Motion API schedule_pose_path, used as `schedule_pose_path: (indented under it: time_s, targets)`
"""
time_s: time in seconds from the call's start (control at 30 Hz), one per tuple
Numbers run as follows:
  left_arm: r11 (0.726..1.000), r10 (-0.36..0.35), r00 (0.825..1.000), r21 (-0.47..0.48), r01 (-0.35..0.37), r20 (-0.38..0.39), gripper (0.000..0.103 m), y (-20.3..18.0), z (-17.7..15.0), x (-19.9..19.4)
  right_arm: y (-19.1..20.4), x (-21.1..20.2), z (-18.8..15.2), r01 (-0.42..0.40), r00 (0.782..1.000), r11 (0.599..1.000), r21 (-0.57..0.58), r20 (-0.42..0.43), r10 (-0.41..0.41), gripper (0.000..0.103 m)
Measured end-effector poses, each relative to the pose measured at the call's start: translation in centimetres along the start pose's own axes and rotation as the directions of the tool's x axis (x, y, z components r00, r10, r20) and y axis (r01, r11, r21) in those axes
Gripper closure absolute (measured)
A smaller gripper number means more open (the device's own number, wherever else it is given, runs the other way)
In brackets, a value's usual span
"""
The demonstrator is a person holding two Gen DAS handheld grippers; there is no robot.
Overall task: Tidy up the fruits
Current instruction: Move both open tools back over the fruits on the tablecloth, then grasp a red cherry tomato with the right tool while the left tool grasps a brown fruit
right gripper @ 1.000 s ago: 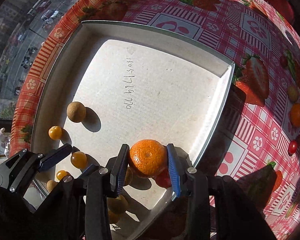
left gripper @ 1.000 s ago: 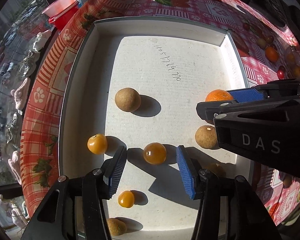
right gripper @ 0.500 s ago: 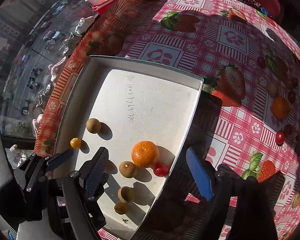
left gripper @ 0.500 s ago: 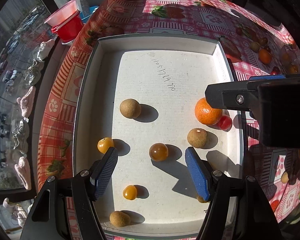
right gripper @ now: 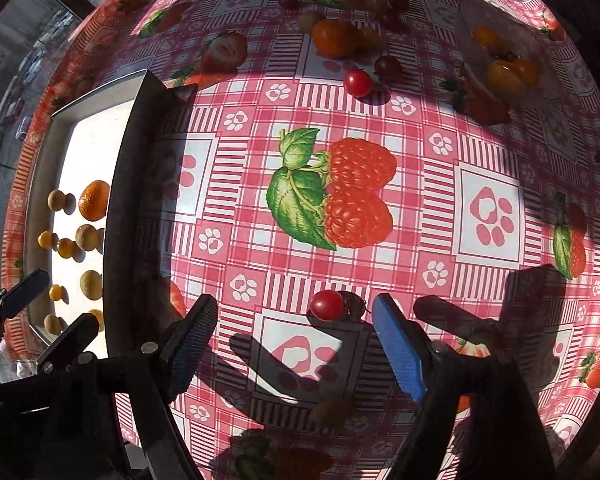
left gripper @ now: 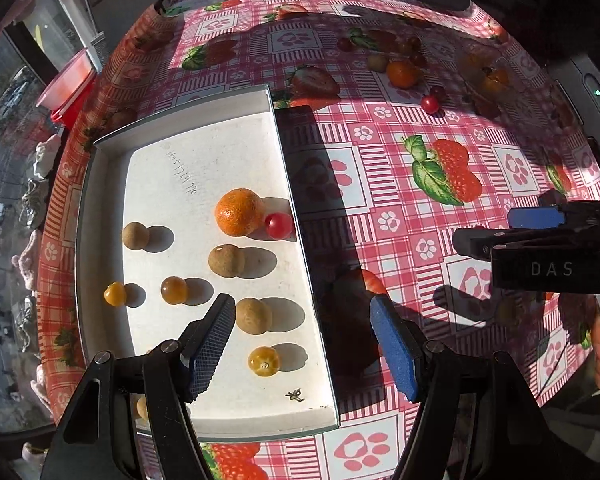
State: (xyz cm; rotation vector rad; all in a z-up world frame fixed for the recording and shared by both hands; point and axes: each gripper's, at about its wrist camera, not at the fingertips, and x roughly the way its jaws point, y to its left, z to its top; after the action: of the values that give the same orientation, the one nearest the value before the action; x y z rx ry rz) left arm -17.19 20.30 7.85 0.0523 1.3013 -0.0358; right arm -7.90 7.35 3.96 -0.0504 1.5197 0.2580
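Observation:
A white box lid (left gripper: 100, 148) lies on the left of the table and holds a mandarin (left gripper: 239, 212), a cherry tomato (left gripper: 279, 225), brown longans (left gripper: 226, 261) and small yellow fruits (left gripper: 263, 361). My left gripper (left gripper: 304, 348) is open and empty over the lid's right edge. My right gripper (right gripper: 294, 346) is open and empty above the tablecloth, with a loose cherry tomato (right gripper: 327, 305) between its fingertips, a little ahead. The lid also shows in the right wrist view (right gripper: 124, 200).
Loose fruit lies at the table's far side: a mandarin (right gripper: 332, 38), a cherry tomato (right gripper: 357, 83), grapes (right gripper: 388, 66) and yellow fruits (right gripper: 504, 74). A red basin (left gripper: 70, 84) stands off the table's left edge. A window is at the left.
My right gripper let go of the mandarin in the lid, opened and moved right over the tablecloth. My left gripper pulled back and shifted right to the lid's edge.

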Motion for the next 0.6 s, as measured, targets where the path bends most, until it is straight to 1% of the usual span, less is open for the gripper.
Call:
schedule_pose_path:
  time_s: [0.03,0.13,0.17,0.23,0.27,0.3,0.4,0.5,0.6]
  targets:
    - [1.0,-0.007,1.0,0.015,0.007,-0.002,0.032,-0.9,-0.4,-0.1,-0.6,0.4,-0.3,0.008,1.0,1.0,0.01,-0.005,-0.008,0.032]
    - [0.998,-0.018,1.0,0.051,0.019,-0.017,0.032,-3.0,-1.1,0.0,-1.3,1.5,-0.6,0.003,1.0,1.0,0.018,-0.015,-0.002,0.044]
    - [0.998,-0.026,0.999,0.057,0.028,-0.026,0.032,-3.6,-1.4,0.2,-1.3,1.8,-0.7,0.001,1.0,1.0,0.012,-0.016,-0.001,0.046]
    - [0.997,-0.04,0.998,0.064,0.043,-0.042,0.032,-4.5,-1.9,0.4,-1.0,2.3,-0.6,-0.002,1.0,1.0,-0.008,-0.018,0.002,0.053]
    - [0.996,-0.048,0.998,0.068,0.051,-0.051,0.032,-5.1,-2.2,0.6,-0.8,2.3,-0.6,0.005,1.0,1.0,-0.022,-0.008,-0.006,0.053]
    - [0.996,-0.054,0.997,0.071,0.058,-0.059,0.032,-5.5,-2.3,0.7,-0.6,2.3,-0.5,0.004,1.0,0.999,-0.037,-0.003,-0.004,0.059]
    - [0.994,-0.072,0.994,0.081,0.079,-0.086,0.032,-6.9,-3.0,1.4,-0.3,2.2,-0.4,0.004,1.0,0.998,-0.06,0.004,-0.004,0.081]
    - [0.991,-0.087,0.991,0.091,0.096,-0.099,0.032,-8.1,-3.2,1.8,-0.7,1.8,-0.1,0.025,1.0,0.998,-0.058,0.015,-0.024,0.081]
    - [0.987,-0.107,0.989,0.106,0.117,-0.103,0.032,-9.5,-3.2,2.2,-3.0,1.4,-0.4,0.04,0.999,0.999,-0.033,0.021,-0.039,0.081]
